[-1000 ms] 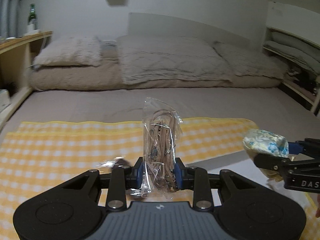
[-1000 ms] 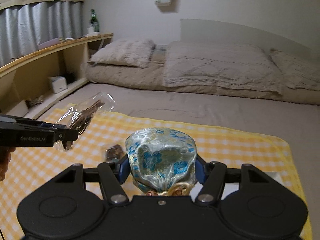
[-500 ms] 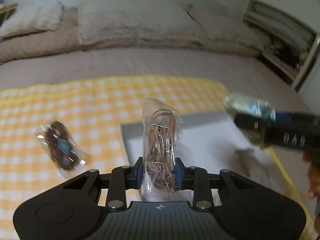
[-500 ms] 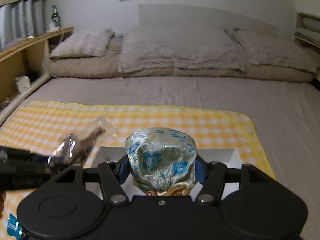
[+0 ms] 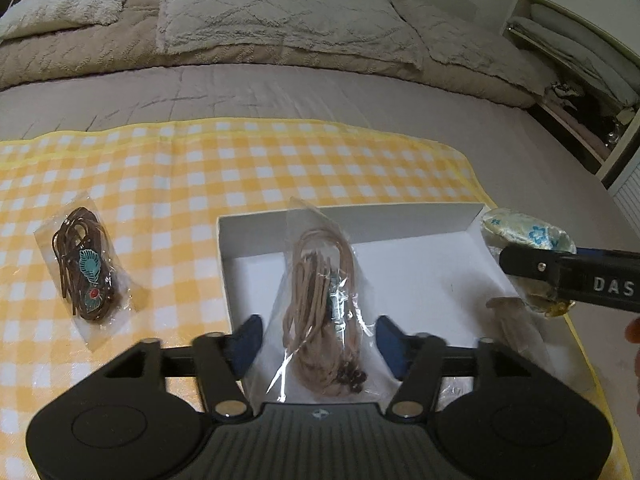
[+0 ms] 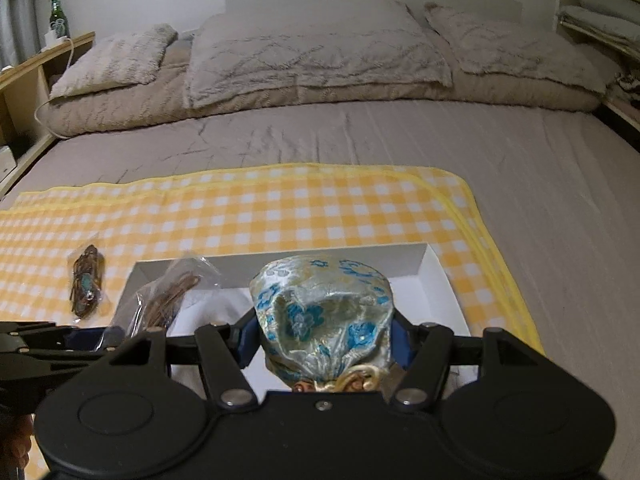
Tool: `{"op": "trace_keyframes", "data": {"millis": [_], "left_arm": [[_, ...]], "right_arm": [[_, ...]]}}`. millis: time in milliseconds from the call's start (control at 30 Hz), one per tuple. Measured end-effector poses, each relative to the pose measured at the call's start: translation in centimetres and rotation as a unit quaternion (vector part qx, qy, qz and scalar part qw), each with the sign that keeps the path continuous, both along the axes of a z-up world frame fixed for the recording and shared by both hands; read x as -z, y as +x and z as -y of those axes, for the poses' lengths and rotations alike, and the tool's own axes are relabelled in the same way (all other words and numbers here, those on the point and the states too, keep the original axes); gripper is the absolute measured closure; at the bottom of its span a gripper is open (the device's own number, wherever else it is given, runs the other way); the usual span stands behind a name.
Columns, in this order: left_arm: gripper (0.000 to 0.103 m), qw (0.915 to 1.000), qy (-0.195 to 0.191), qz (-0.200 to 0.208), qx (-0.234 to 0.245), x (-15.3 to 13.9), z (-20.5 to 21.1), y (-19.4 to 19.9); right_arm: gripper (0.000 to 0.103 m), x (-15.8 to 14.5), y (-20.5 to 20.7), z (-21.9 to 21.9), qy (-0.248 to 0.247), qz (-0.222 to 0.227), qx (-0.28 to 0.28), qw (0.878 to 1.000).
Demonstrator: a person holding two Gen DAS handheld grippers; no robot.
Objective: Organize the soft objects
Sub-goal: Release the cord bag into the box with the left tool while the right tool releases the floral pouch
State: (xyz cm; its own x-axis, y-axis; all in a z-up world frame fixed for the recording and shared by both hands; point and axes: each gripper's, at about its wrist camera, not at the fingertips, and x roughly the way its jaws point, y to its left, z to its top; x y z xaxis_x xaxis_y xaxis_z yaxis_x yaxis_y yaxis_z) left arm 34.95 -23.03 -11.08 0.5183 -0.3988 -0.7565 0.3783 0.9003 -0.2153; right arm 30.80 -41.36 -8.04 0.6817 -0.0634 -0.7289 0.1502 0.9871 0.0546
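Over the white box [image 5: 420, 264], the left gripper [image 5: 320, 340] stands apart around the tan cord packet [image 5: 320, 312], apparently letting it go. The right gripper [image 6: 324, 340], clamped on the brocade pouch [image 6: 324, 312], likely lowers and parts next.

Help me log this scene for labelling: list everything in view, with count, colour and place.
box: one, white, open, on the cloth
checked cloth: one, yellow and white, spread on the bed
tan cord bag: one, clear, over the box between the left fingers
brown cord bag: one, clear, teal pendant, on the cloth left of the box
small tan item: one, inside the box at right, unclear
pouch: one, silver and blue brocade, over the box
pillows: three, beige, head of the bed
bottle: one, green, on the left shelf
left gripper: black, open
right gripper: black, clamping the pouch
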Motion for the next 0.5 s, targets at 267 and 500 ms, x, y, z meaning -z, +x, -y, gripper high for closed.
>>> {"op": "trace_keyframes", "data": {"millis": [267,500], "left_arm": [[0.022,0.9997,0.008,0.017,0.017,-0.8,-0.4,0.1],[0.021,0.9991,0.028,0.022,0.022,-0.4,-0.2,0.1]], "right_arm": [[0.037,2.1,0.9,0.8,0.01,-0.028,0.006,1.0],[0.014,3.8,1.0,0.3,0.003,-0.062,-0.003,0.998]]}}
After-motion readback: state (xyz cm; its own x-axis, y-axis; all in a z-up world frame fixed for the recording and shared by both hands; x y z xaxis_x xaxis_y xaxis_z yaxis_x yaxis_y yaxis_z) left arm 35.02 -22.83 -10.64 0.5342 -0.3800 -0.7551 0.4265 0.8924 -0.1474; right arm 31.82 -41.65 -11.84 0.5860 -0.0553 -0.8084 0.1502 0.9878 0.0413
